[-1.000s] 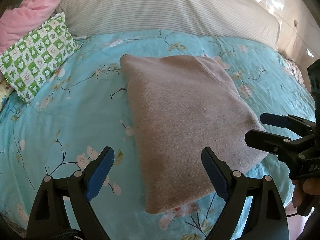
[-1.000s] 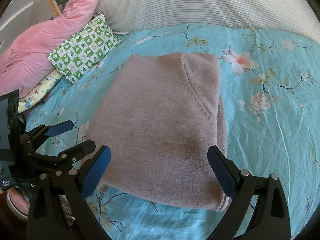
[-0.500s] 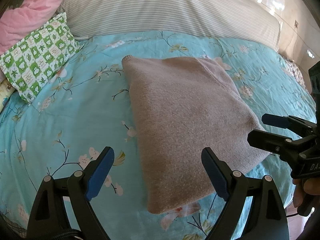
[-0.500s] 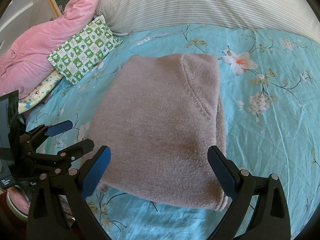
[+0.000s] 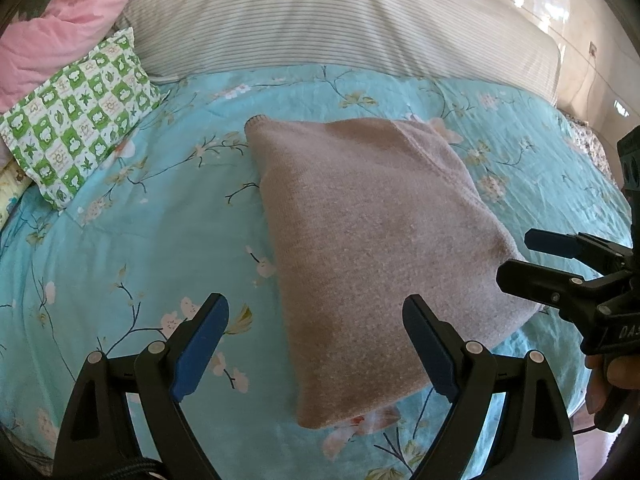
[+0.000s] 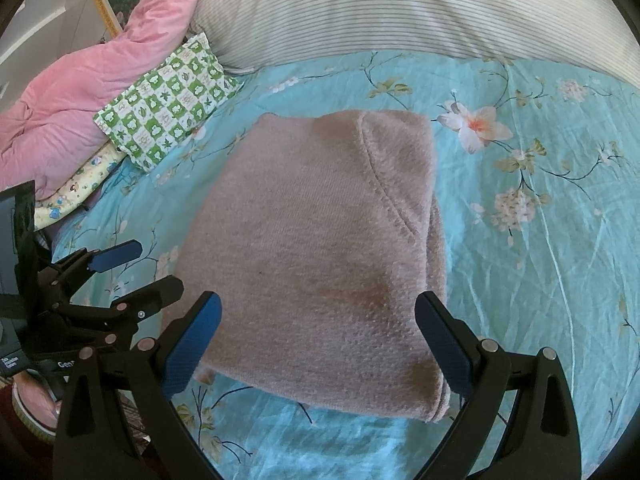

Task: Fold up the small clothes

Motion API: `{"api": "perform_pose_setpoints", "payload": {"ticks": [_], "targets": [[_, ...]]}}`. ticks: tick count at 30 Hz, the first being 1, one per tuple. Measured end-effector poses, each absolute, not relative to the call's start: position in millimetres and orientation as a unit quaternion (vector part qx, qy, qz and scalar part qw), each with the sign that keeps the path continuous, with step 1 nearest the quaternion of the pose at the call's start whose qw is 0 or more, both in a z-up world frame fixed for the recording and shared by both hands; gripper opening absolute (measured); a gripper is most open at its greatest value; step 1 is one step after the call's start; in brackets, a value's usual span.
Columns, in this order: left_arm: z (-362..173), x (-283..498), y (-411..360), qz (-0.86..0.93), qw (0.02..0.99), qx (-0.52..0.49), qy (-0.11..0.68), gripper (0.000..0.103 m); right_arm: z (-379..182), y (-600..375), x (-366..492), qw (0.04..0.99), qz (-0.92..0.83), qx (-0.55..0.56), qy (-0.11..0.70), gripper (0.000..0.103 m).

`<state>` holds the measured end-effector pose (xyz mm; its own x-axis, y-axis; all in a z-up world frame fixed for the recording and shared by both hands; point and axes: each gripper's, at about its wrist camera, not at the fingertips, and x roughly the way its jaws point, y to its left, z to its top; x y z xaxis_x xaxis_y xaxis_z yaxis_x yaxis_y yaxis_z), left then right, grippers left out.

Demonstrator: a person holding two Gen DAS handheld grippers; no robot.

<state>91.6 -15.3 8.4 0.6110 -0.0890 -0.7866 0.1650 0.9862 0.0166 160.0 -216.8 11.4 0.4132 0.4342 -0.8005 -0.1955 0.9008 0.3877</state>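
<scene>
We hold both tools, left tool (image 5: 316, 346) and right tool (image 6: 318, 342), spread wide and empty, just short of the folded sweater (image 5: 372, 248) on the bed (image 5: 120, 248).

- The folded sweater (image 6: 320, 248) lies mid-frame on the bedspread (image 6: 540, 240).
- The checked pillow (image 6: 168, 100) sits upper left.
- The striped bolster (image 6: 400, 4) runs along the top.

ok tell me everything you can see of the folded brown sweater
The dusty pinkish-brown knitted sweater lies folded into a rough rectangle on the turquoise floral bedsheet. Its fabric looks soft and fuzzy. A curved seam crosses the top layer, and stacked layers show along its right edge. Both tongs, left and right, hover open above it, not touching.
</scene>
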Motion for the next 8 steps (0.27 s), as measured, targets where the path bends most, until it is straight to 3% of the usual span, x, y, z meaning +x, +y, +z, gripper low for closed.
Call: {"api": "perform_pose_setpoints", "payload": {"ticks": [8], "targets": [[7.2,92.5,-15.0,-0.067,0.896,0.040,0.437,0.089,8.6,-220.5,161.6,0.832,0.186,0.120,0.508,0.097]]}}
